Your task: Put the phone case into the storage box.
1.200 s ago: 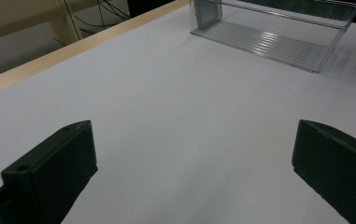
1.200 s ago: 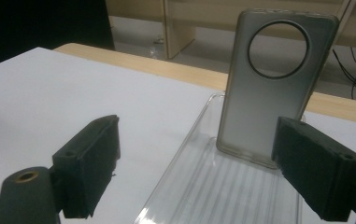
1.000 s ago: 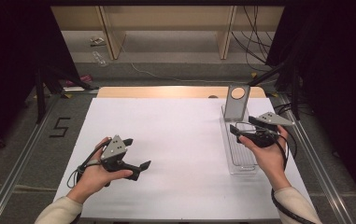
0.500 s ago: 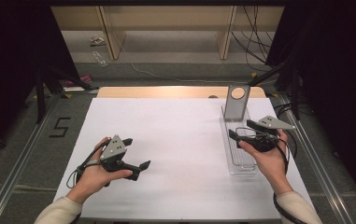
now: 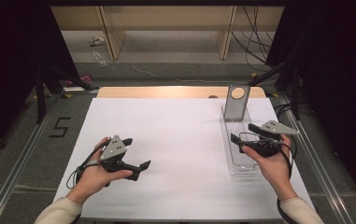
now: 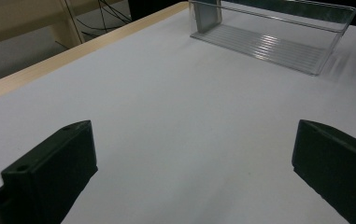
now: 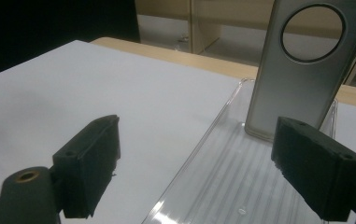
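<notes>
Right gripper point(image 5: 246, 134) hovers over the clear tray point(image 5: 238, 164) at the table's right edge, jaws spread, empty. Tray's long axis runs away from the person; grey stand point(image 7: 302, 70) upright at its far end, straight ahead. Left gripper point(image 5: 137, 153) spread, well apart.

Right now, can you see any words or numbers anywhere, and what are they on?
"5" – a single black number marked on the grey floor, left of the white table.
Nothing to read on the clear plastic tray, the upright silver plate with the round hole, or either gripper.
</notes>
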The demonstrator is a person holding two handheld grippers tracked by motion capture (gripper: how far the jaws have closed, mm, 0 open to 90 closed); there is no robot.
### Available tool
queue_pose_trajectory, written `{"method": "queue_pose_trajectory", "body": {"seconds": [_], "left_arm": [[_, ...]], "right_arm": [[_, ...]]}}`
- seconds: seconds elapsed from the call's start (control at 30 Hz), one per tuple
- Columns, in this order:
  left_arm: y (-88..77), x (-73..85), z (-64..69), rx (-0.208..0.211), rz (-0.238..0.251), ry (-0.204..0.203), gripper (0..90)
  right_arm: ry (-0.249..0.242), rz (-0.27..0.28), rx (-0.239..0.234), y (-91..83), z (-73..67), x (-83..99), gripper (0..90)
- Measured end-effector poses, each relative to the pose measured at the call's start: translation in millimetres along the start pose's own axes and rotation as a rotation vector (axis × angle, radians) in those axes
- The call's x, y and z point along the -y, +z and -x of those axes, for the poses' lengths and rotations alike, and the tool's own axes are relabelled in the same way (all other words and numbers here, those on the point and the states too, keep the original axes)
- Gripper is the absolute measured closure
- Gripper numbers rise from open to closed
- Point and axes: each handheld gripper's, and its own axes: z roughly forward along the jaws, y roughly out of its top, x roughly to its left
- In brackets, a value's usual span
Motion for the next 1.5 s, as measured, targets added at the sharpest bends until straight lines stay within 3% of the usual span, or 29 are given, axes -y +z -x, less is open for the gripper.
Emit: {"method": "queue_pose_trajectory", "body": {"seconds": [0.57,1.5], "left_arm": [[-13.0,6.2,-4.3,-0.027,0.013,-0.011,0.0],[-19.6,11.1,-6.8,-0.040,0.011,-0.014,0.0]], "right_arm": [[0.004,-0.003,-0.024,-12.5,-1.3,9.4,16.6],[0.010,-0.005,-0.014,-31.1,4.9,26.4,16.6]]}}
